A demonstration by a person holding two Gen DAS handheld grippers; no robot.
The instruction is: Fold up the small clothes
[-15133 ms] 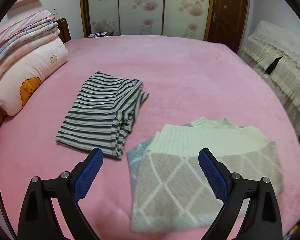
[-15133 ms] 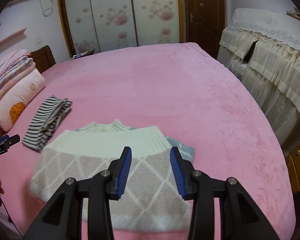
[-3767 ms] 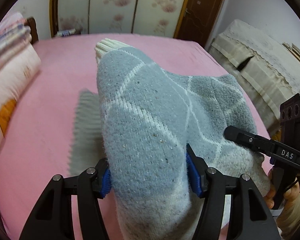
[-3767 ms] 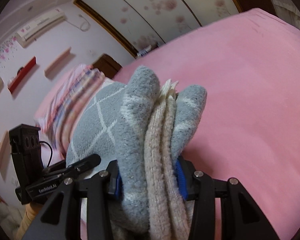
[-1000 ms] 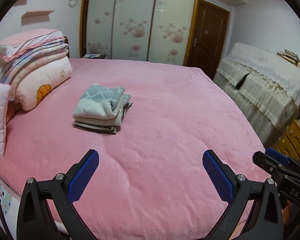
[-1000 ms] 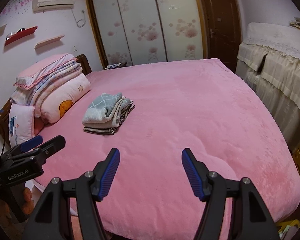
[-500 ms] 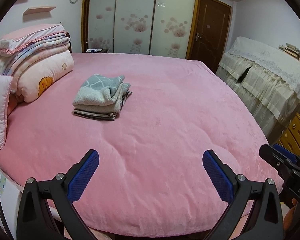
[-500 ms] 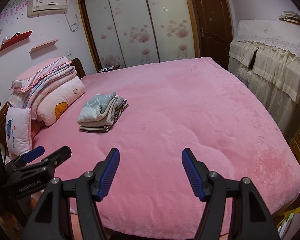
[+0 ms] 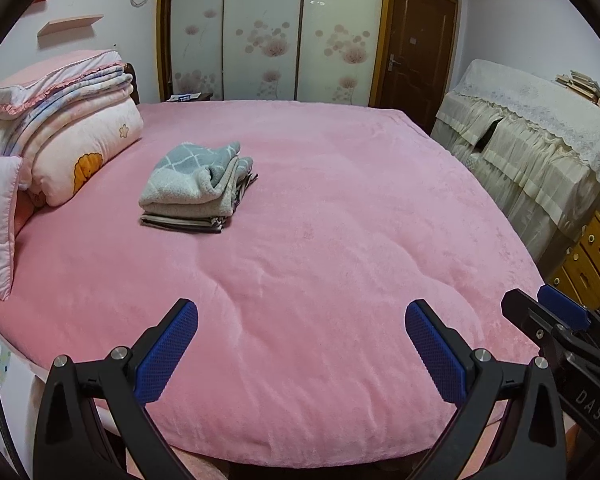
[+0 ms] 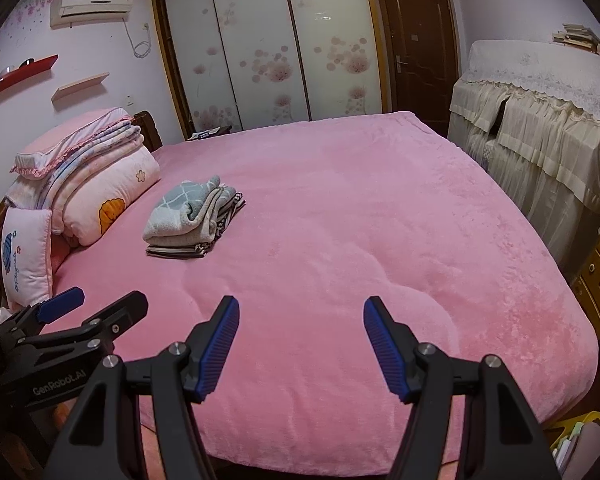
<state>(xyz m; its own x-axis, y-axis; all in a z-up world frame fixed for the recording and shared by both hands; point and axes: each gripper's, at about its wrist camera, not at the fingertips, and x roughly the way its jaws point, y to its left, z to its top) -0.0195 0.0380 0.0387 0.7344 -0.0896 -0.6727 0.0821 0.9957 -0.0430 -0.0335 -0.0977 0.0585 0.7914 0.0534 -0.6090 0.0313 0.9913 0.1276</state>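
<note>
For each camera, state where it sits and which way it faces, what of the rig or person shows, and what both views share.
Left wrist: sits on the left gripper at the bed's near edge, facing across the pink bed toward the wardrobe; shows its own open blue-padded fingers, with the right gripper at lower right.
Right wrist: sits on the right gripper, facing the same way from further right; shows its own open fingers, with the left gripper at lower left.
Shared: the bed, folded clothes stack, pillows, wardrobe, door.
</note>
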